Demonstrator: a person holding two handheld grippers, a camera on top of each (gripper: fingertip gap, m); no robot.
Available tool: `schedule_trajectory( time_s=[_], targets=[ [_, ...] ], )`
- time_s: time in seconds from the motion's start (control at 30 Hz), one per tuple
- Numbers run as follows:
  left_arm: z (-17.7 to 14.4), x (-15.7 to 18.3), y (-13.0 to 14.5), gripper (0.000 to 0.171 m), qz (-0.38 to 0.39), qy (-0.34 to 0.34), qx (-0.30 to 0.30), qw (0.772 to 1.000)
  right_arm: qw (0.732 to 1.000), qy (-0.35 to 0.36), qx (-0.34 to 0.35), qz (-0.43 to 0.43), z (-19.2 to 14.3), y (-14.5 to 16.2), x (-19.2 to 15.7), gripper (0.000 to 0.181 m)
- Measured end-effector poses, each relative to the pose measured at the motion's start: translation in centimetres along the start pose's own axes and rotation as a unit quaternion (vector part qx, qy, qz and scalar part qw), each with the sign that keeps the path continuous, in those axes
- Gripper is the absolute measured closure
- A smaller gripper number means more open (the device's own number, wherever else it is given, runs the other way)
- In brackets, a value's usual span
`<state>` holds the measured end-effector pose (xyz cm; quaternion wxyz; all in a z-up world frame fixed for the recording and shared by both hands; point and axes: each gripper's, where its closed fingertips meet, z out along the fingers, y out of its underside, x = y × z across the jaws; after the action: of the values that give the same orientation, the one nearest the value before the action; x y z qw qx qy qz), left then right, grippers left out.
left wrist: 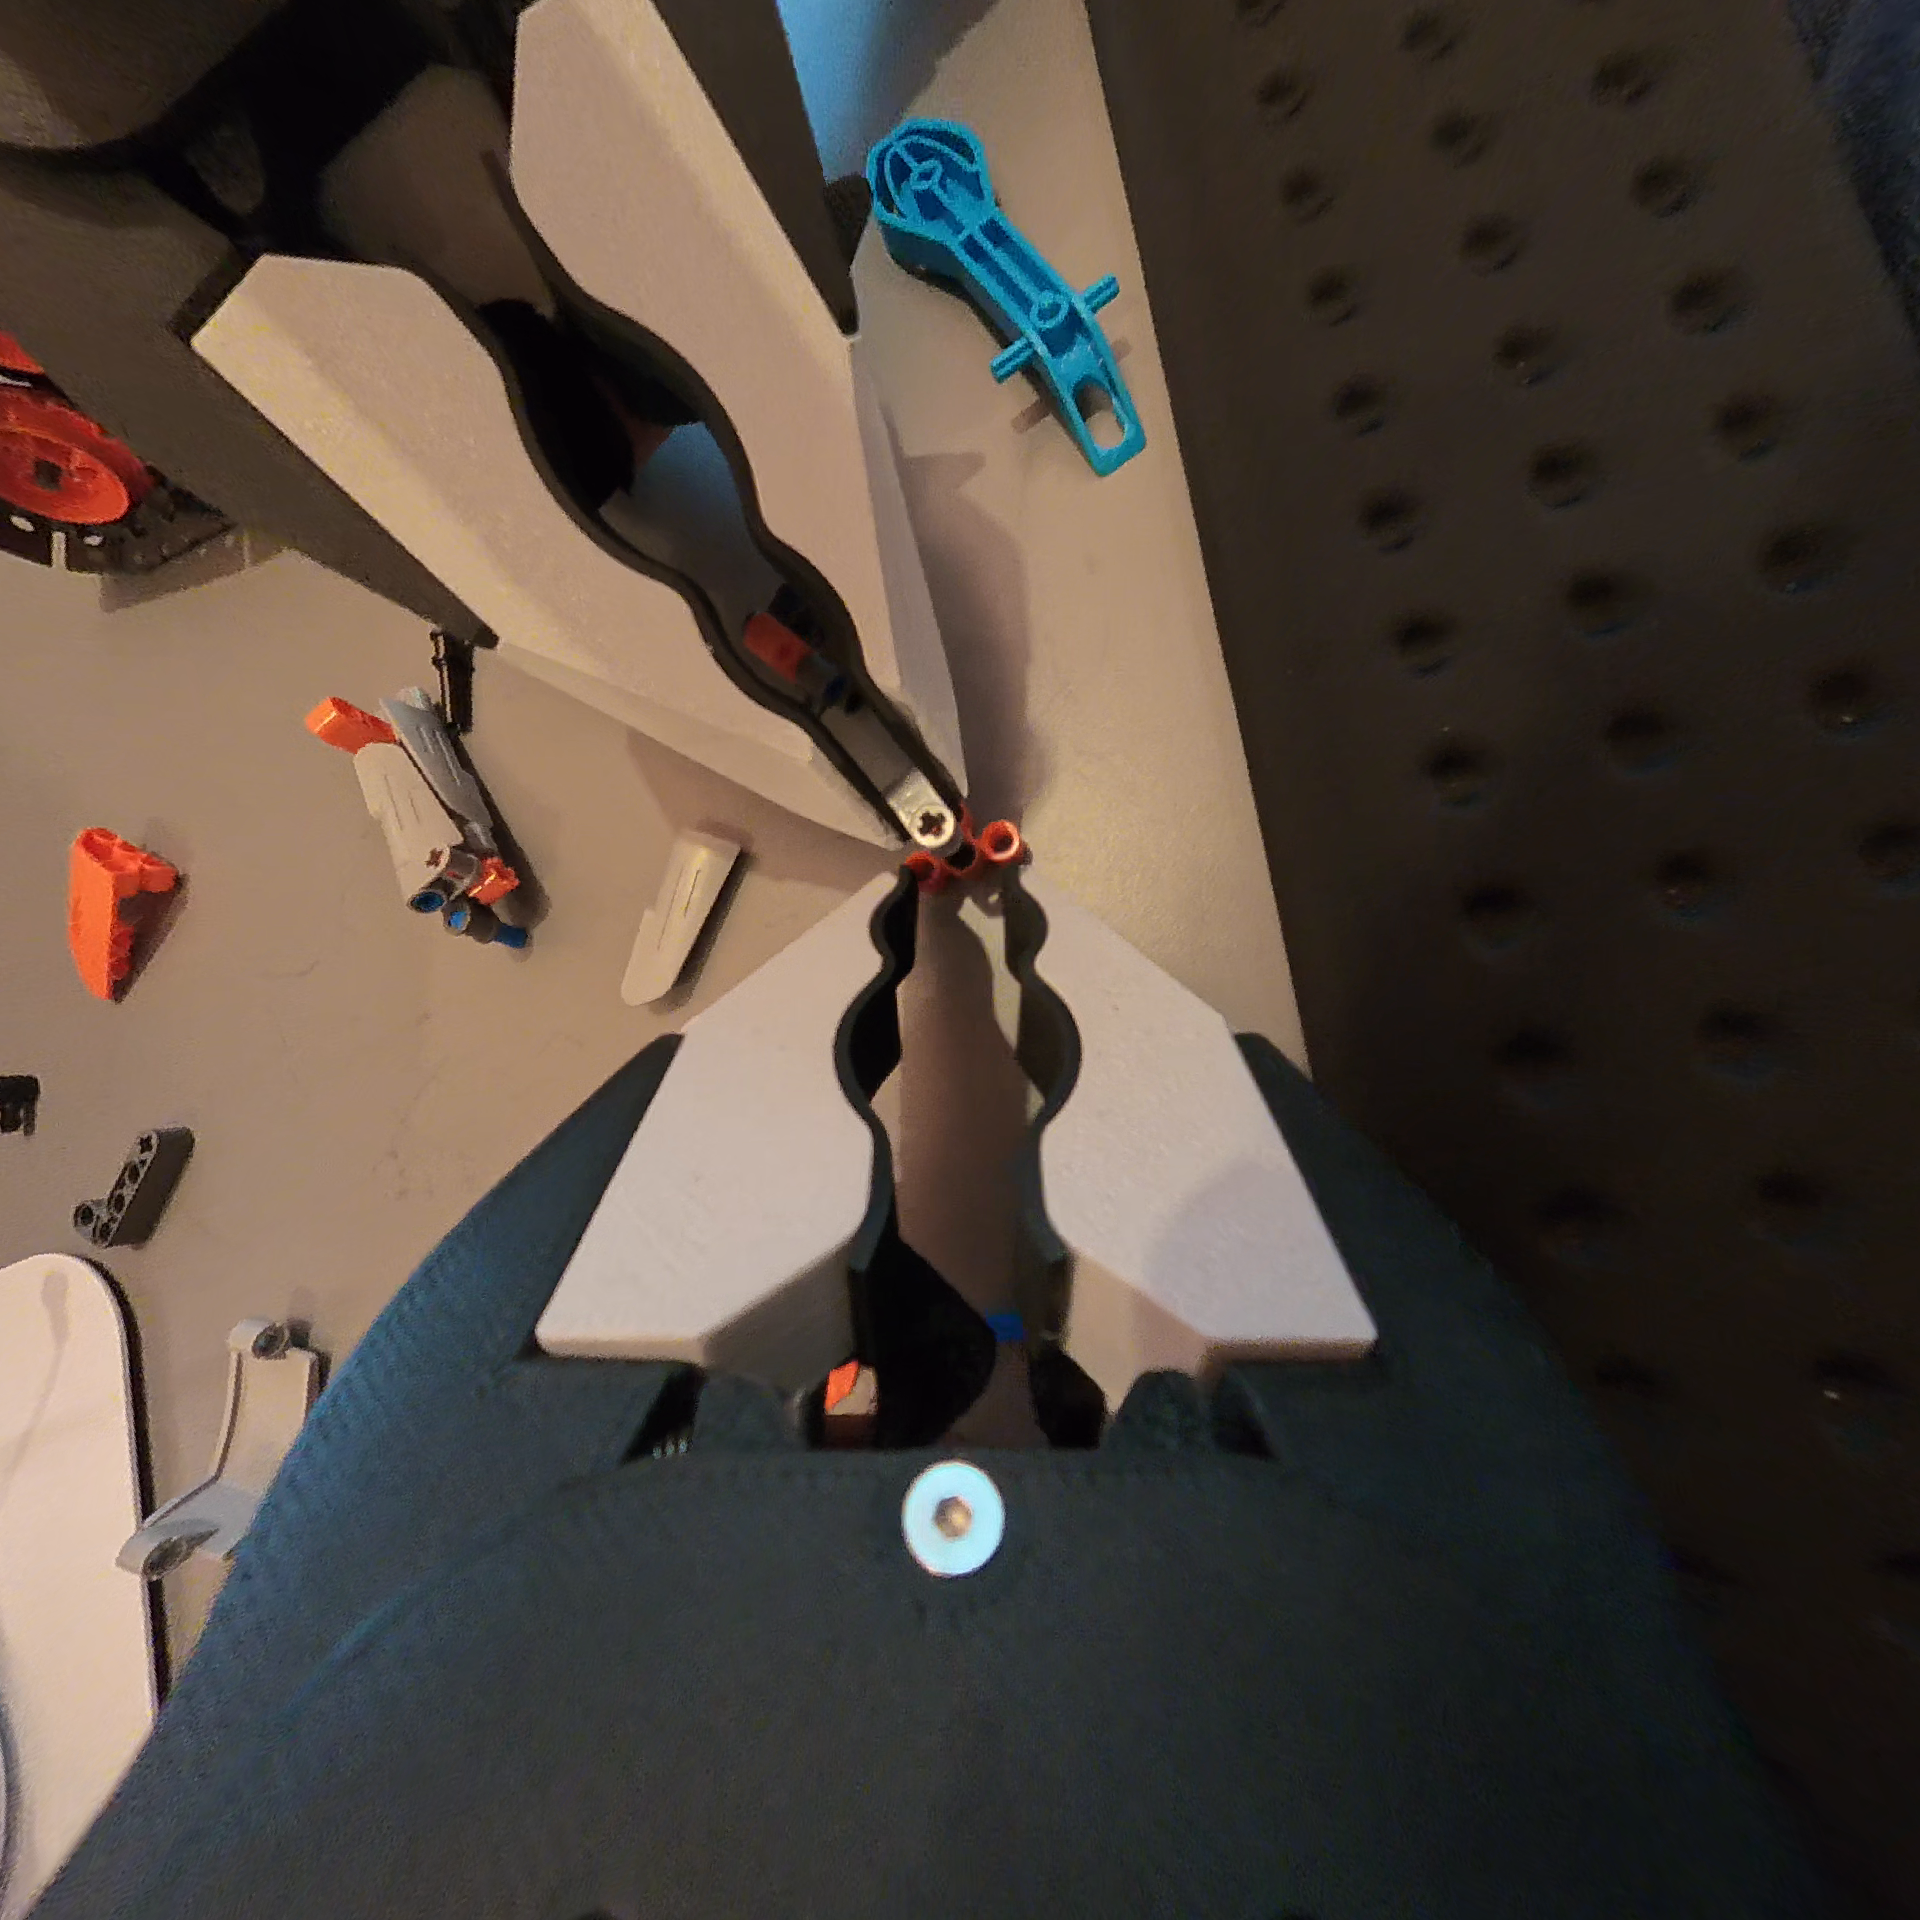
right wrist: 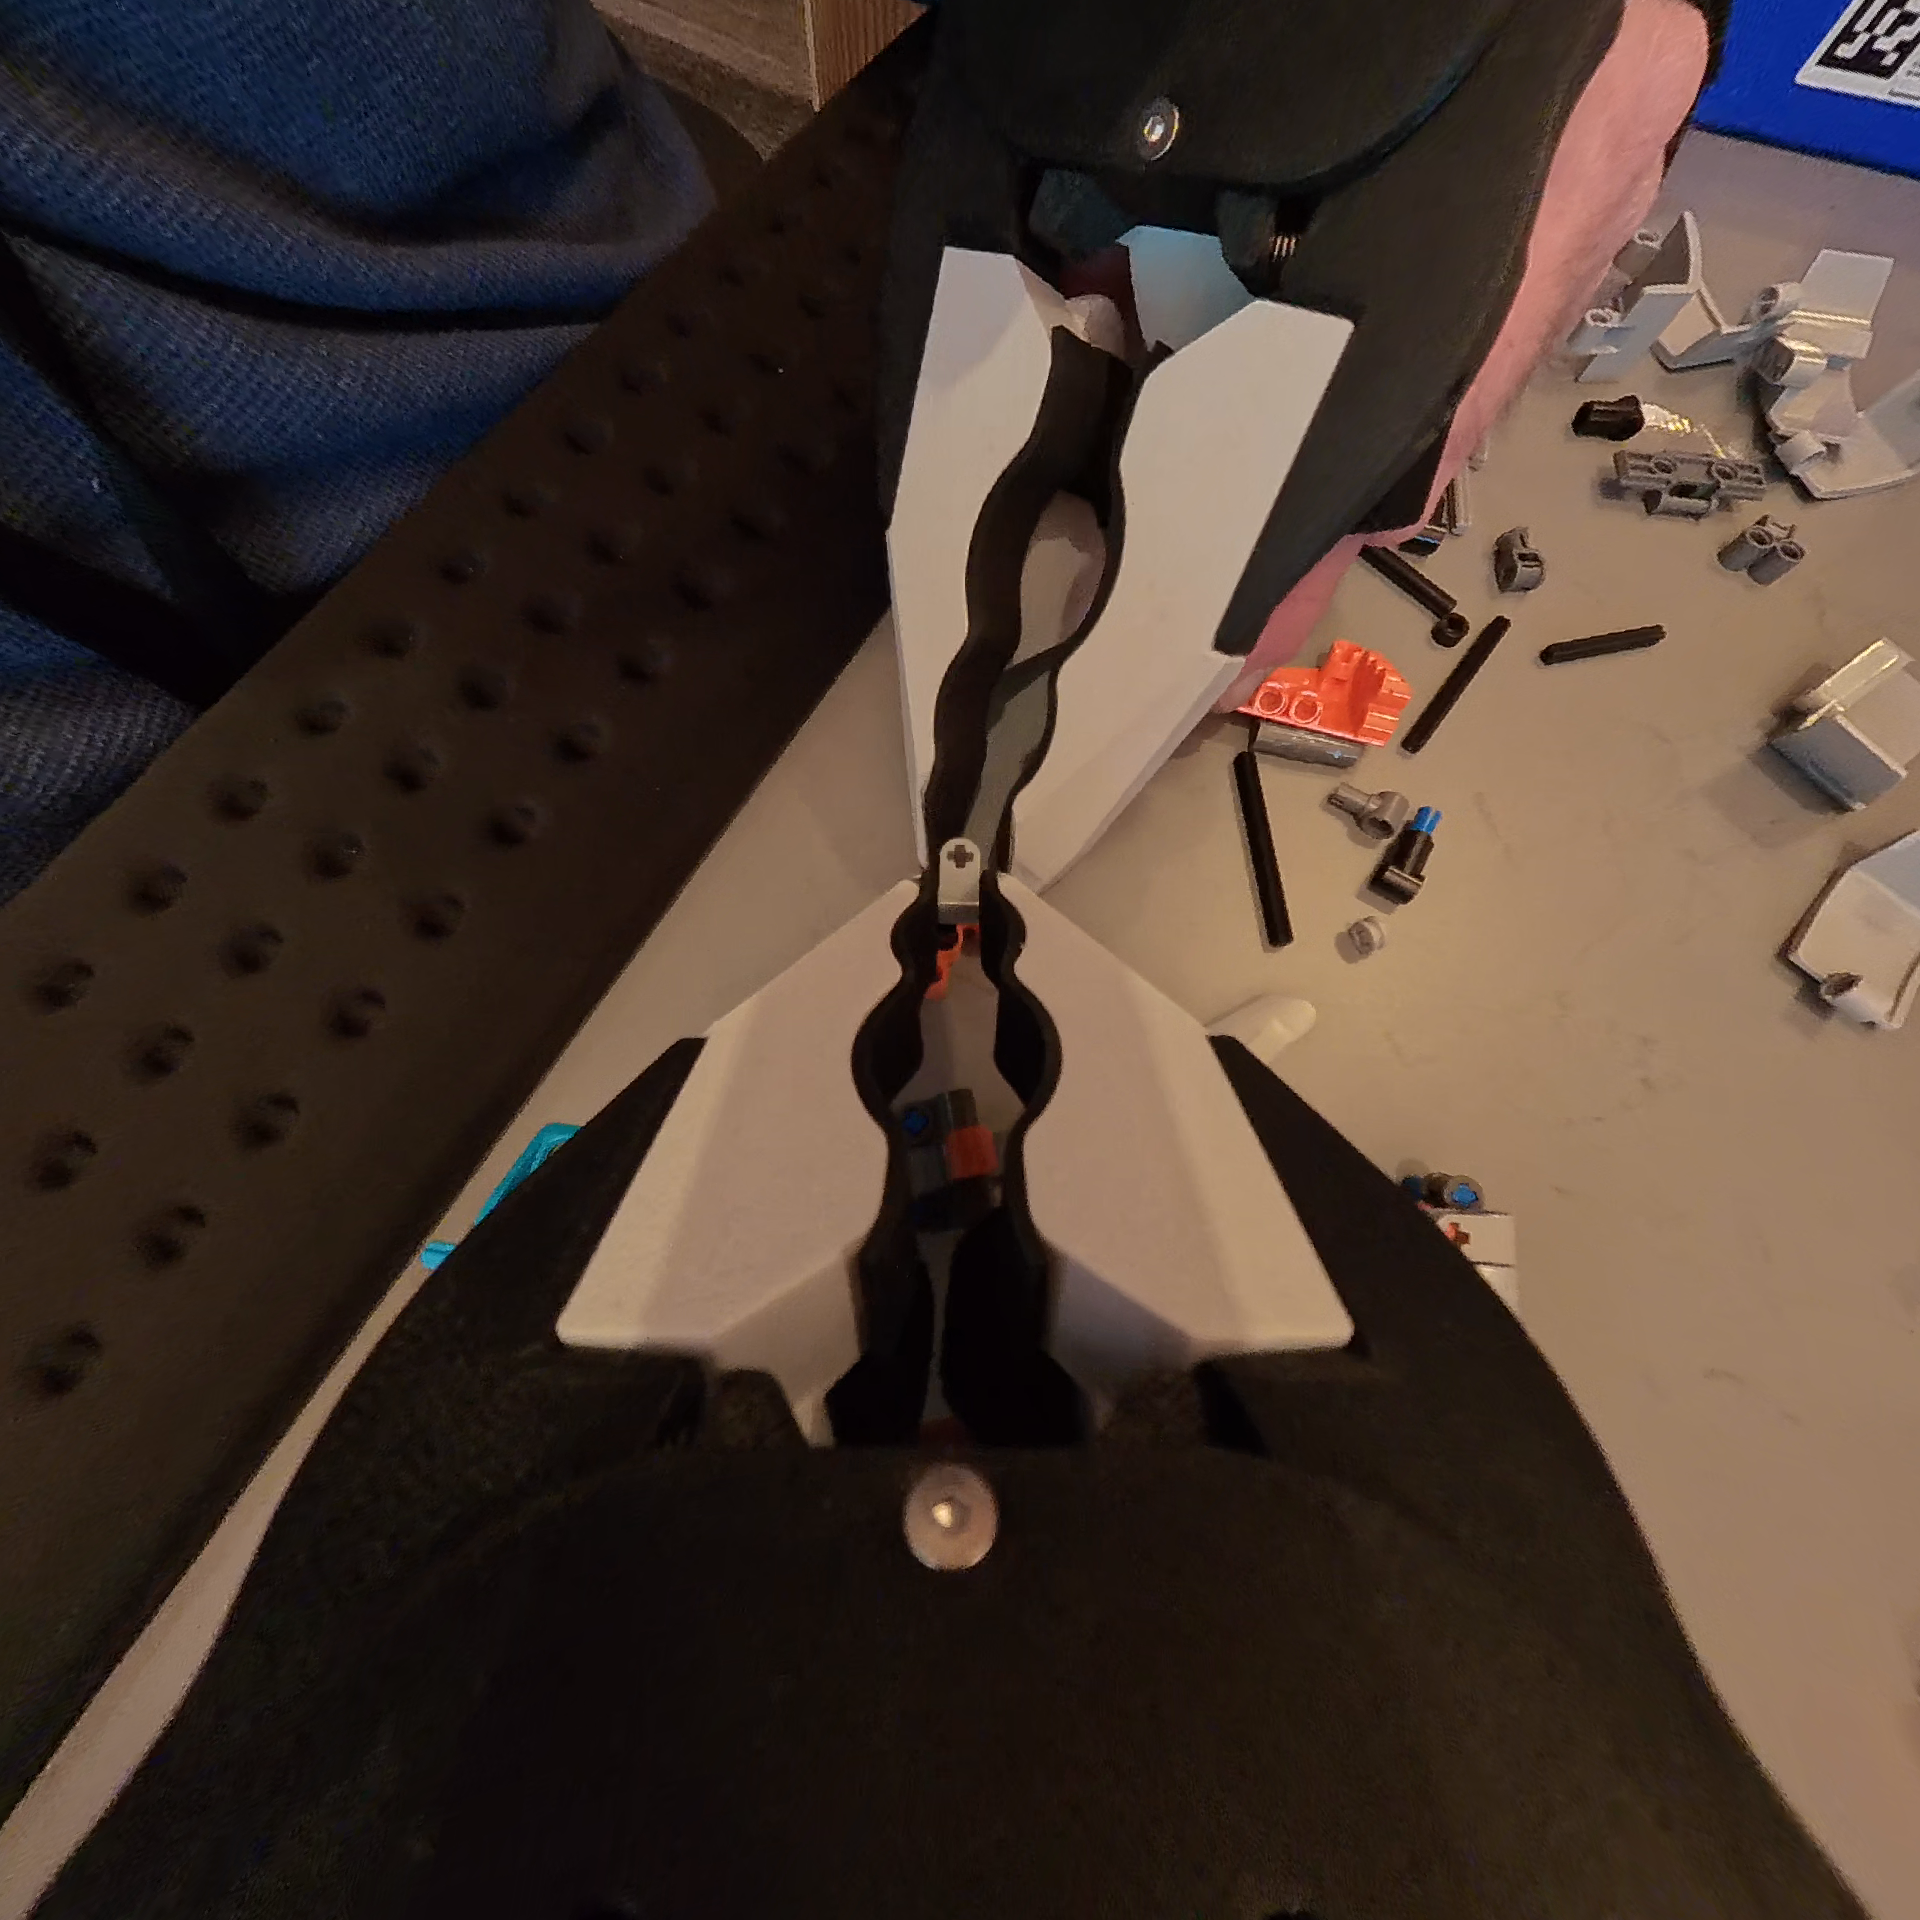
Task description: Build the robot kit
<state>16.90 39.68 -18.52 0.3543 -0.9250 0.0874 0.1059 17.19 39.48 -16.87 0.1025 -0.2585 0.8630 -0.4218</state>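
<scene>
Small orange connector (left wrist: 964,854) pinched at left claw (left wrist: 961,883) tips, above surface (left wrist: 1049,623); right claw (right wrist: 961,914) closed on grey beam (left wrist: 927,816), apparently mating. Parts rigid, light, slick; grip flat sides

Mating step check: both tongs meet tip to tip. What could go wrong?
1. Orange connector is pinched only at the very tips of the left tongs; a push may pop it out.
2. Grey beam could skew in the right tongs, so its cross hole misses.
</scene>
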Motion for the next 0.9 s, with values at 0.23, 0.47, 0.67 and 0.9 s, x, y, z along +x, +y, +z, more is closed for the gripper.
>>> schedule_trajectory(
  time_s=[0.23,0.47,0.67,0.9],
  targets=[
    [0.38,0.17,-0.21,0.149,-0.009,-0.003,0.001,1.000,1.000,0.006,-0.017,0.000,0.15,0.01,-0.16,0.175],
    [0.48,0.24,-0.26,0.150,-0.024,0.000,0.005,1.000,0.999,0.019,-0.036,0.015,0.17,0.14,-0.15,0.175],
    [0.51,0.25,-0.28,0.150,-0.029,-0.001,0.005,1.000,0.997,0.042,-0.053,0.026,0.18,0.24,-0.14,0.175],
    [0.53,0.26,-0.31,0.150,-0.033,-0.005,0.006,0.999,0.995,0.069,-0.059,0.049,0.22,0.40,-0.16,0.175]
  ],
)
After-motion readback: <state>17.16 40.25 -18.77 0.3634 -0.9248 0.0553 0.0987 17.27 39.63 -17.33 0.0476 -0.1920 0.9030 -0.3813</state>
